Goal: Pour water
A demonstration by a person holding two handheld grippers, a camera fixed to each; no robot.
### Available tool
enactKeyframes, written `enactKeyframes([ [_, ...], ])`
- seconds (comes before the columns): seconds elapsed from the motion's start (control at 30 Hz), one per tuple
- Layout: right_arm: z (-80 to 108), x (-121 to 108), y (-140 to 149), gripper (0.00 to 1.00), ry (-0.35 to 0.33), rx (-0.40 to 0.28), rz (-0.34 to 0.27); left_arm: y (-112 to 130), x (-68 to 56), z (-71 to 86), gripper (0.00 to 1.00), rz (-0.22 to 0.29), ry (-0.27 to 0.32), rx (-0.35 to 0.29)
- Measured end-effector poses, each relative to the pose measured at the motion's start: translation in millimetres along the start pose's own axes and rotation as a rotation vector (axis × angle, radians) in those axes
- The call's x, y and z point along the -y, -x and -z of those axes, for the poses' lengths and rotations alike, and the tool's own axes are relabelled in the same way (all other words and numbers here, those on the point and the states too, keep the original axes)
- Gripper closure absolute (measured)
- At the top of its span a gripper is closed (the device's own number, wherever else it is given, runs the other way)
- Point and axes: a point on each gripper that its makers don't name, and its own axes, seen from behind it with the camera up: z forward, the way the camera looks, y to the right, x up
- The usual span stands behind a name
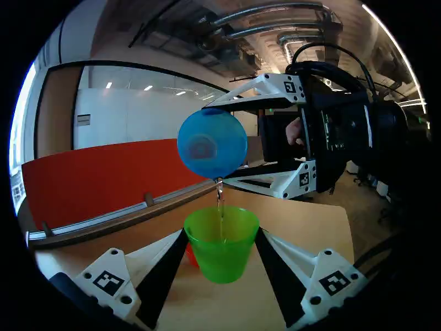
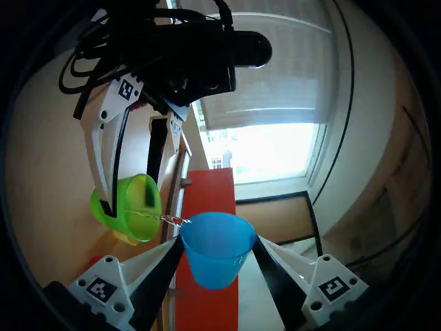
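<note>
In the left gripper view my left gripper (image 1: pixel 221 248) is shut on a green cup (image 1: pixel 221 248), held upright above the wooden table (image 1: pixel 308 226). Above it the right gripper (image 1: pixel 226 140) holds a blue cup (image 1: pixel 212 143) tipped on its side, and a thin stream of water (image 1: pixel 220 201) falls from its rim into the green cup. In the right gripper view my right gripper (image 2: pixel 216 256) is shut on the blue cup (image 2: pixel 216 254). A thin stream of water (image 2: pixel 165 219) runs from its rim to the green cup (image 2: pixel 132 209), which the left gripper (image 2: pixel 129 204) grips.
A red panel (image 1: pixel 99 176) with a wooden ledge runs behind the table. A small red thing (image 1: pixel 191 257) peeks out behind the green cup on the table. A bright window (image 2: pixel 264 149) shows in the right gripper view. Office chairs (image 1: pixel 380 187) stand beyond the table's right edge.
</note>
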Motion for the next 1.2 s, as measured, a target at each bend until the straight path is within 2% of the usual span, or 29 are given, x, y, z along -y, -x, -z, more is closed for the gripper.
enactKeyframes([
  [1.2,0.4,-9.5,-2.8,0.09,0.01,0.007,0.106,-0.5,1.6,-1.8,0.14,0.003,-0.004,-0.004],
])
